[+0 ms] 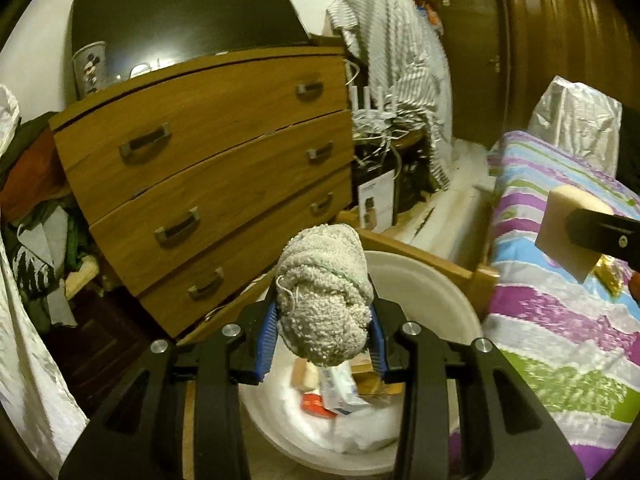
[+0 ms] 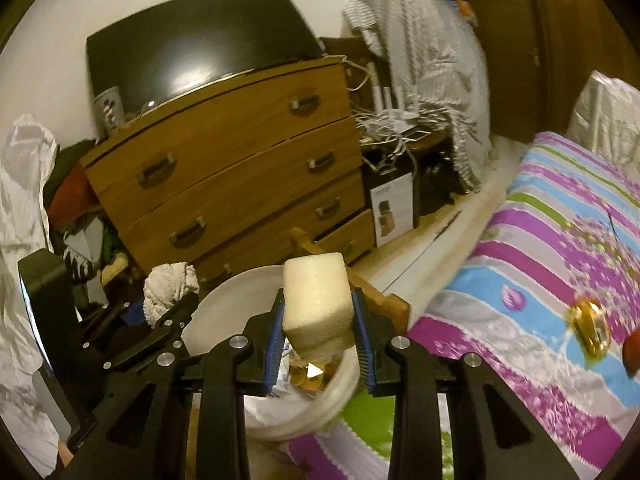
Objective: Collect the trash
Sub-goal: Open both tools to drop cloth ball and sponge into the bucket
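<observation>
My left gripper (image 1: 322,334) is shut on a bundled grey terry cloth (image 1: 324,300), held over the white bin (image 1: 452,292). The bin holds paper, packets and a white bag. The same cloth (image 2: 168,292) shows at the left of the right wrist view, in the left gripper (image 2: 160,312). My right gripper (image 2: 318,338) is shut on a pale foam block (image 2: 318,304), above the near rim of the white bin (image 2: 224,300). The left wrist view catches that foam block (image 1: 568,232) at its right edge, over the bed.
A wooden chest of drawers (image 1: 208,168) stands just behind the bin, a dark screen (image 1: 180,20) on top. A striped bedspread (image 2: 540,260) lies on the right with a gold wrapper (image 2: 592,332) and a red thing on it. Clothes pile at the left; cables and boxes beside the drawers.
</observation>
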Available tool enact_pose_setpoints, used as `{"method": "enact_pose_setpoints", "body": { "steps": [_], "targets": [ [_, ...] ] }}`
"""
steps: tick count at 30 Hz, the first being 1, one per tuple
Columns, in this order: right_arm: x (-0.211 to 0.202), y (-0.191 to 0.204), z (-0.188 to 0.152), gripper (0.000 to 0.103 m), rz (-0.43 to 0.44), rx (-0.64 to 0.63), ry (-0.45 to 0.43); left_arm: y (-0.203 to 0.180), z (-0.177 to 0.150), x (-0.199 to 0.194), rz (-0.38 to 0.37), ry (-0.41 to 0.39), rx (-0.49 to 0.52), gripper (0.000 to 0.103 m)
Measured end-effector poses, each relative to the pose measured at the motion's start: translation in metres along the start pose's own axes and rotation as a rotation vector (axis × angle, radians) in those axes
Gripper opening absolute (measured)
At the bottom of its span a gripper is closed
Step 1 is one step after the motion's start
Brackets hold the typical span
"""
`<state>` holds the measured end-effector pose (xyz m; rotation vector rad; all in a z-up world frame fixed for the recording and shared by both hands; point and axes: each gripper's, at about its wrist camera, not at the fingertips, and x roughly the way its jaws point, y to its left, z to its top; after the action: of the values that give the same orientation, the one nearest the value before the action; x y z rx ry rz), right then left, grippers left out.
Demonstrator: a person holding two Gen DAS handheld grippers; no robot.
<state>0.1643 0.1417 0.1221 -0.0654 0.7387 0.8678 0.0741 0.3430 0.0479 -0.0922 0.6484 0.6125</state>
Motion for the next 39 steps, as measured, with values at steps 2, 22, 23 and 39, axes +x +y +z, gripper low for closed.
{"method": "enact_pose_setpoints", "body": {
  "steps": [2,22,23,39],
  "targets": [
    [0.011,0.011,0.006,0.033,0.006,-0.023,0.017,0.006,0.001,0.007,0.003,0.013,-0.006,0.036],
    [0.055,0.050,0.007,0.032,0.019,-0.114,0.103,0.020,-0.003,0.025,0.018,0.042,-0.005,0.037],
    [0.055,0.050,0.007,0.032,0.018,-0.114,0.103,0.020,-0.003,0.025,0.018,0.042,-0.004,0.038],
    [0.055,0.050,0.007,0.032,0.015,-0.125,0.102,0.020,-0.003,0.026,0.019,0.042,-0.003,0.038]
  ]
}}
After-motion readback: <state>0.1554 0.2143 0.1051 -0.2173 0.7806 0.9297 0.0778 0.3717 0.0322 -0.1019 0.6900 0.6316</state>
